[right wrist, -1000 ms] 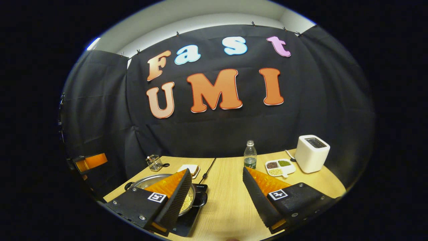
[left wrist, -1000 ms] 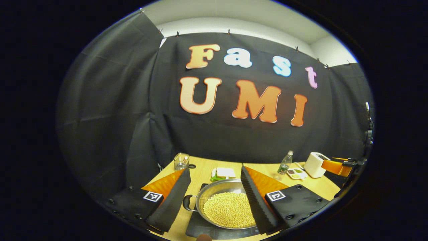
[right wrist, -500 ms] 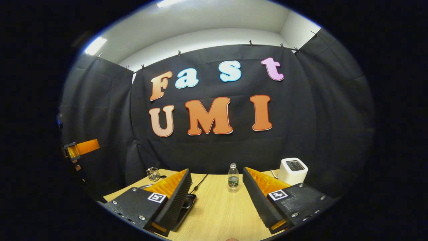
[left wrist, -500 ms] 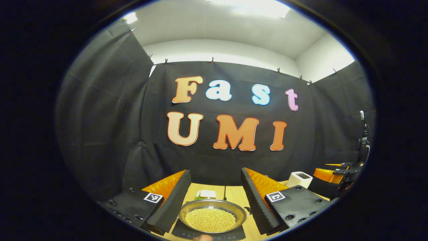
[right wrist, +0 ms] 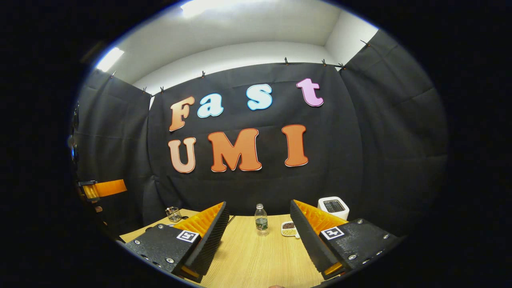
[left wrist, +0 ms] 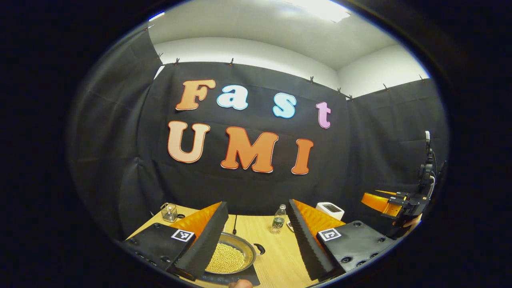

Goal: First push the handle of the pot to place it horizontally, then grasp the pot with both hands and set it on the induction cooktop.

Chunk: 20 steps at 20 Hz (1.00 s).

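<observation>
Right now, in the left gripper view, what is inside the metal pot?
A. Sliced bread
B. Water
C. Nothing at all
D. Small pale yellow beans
D: the pot holds a heap of small pale yellow beans, sitting on the dark induction cooktop.

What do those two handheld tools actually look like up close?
Each tool, left and right, has two wedge-shaped fingers with ribbed inner faces. Each finger sits on a black bolted plate bearing a small square black-and-white marker. In the left gripper view, the other tool appears farther off, with dark hardware mounted on it.
</observation>
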Each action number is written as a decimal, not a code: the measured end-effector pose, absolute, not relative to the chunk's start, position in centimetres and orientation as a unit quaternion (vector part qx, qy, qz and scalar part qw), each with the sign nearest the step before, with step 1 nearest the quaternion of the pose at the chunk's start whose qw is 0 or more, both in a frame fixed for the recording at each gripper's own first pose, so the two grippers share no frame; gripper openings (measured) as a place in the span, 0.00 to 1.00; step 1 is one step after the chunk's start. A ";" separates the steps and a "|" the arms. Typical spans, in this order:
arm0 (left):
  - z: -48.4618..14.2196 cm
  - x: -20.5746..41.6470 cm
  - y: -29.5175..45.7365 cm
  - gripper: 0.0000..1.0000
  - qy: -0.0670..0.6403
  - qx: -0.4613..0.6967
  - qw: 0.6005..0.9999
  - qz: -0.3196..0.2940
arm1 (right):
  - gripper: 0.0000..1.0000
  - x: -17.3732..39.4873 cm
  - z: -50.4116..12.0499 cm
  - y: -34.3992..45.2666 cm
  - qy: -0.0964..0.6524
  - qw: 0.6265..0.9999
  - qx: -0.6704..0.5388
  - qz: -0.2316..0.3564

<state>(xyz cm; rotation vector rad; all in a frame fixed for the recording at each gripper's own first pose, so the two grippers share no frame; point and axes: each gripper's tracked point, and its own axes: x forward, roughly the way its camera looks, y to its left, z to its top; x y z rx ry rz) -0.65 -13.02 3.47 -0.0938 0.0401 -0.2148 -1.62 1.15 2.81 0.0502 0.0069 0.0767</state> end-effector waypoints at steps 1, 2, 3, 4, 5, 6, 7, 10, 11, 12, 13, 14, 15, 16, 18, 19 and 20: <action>3.5 -0.6 -13.2 0.97 0.019 -0.044 0.993 -0.106 | 0.95 -1.4 2.7 1.0 0.004 0.999 0.027 0.037; 3.5 -0.4 -13.3 0.97 0.018 -0.042 0.994 -0.104 | 0.95 -1.4 2.7 0.8 0.005 0.999 0.028 0.037; 3.6 -0.3 -13.4 0.96 0.017 -0.039 0.994 -0.102 | 0.95 -1.4 2.5 0.8 0.006 0.999 0.029 0.037; 3.5 -0.2 -13.2 0.96 0.016 -0.037 0.994 -0.098 | 0.95 -1.2 2.5 0.6 0.006 0.999 0.029 0.036; 3.6 -0.1 -13.0 0.97 0.014 -0.034 0.995 -0.094 | 0.95 -1.1 2.5 0.4 0.006 0.999 0.029 0.034; 3.6 0.0 -13.0 0.97 0.013 -0.033 0.995 -0.092 | 0.95 -0.9 2.5 0.4 0.005 0.999 0.029 0.032; 3.6 0.1 -12.9 0.97 0.013 -0.032 0.995 -0.088 | 0.95 -0.9 2.5 0.3 0.005 0.999 0.029 0.031; 3.5 0.0 -12.6 0.97 0.013 -0.029 0.996 -0.084 | 0.95 -0.8 2.5 0.6 0.004 0.999 0.030 0.033; 3.5 0.0 -12.6 0.97 0.013 -0.029 0.996 -0.083 | 0.95 -0.8 2.6 0.7 0.004 0.999 0.030 0.034; 3.5 0.0 -12.5 0.97 0.013 -0.029 0.996 -0.082 | 0.95 -0.9 2.6 0.7 0.003 0.999 0.029 0.034; 3.5 0.1 -12.6 0.97 0.013 -0.029 0.996 -0.082 | 0.95 -1.0 2.7 0.7 0.002 0.999 0.029 0.034; 3.5 -0.1 -12.6 0.96 0.014 -0.029 0.996 -0.083 | 0.95 -1.0 2.7 0.9 0.001 0.999 0.028 0.035; 3.5 -0.2 -12.5 0.97 0.015 -0.029 0.996 -0.083 | 0.95 -1.1 2.8 0.9 0.000 0.999 0.028 0.035; 3.5 -0.2 -12.6 0.97 0.015 -0.028 0.996 -0.083 | 0.95 -1.1 2.8 0.9 0.000 0.999 0.028 0.035; 3.5 -0.4 -12.6 0.97 0.014 -0.026 0.996 -0.083 | 0.95 -1.2 2.9 1.0 -0.001 0.999 0.030 0.034; 3.5 -0.4 -12.7 0.97 0.015 -0.025 0.996 -0.083 | 0.95 -1.2 2.9 1.0 -0.001 0.999 0.031 0.034; 3.4 -0.5 -12.7 0.96 0.015 -0.024 0.996 -0.083 | 0.95 -1.3 2.8 1.0 -0.001 0.999 0.032 0.035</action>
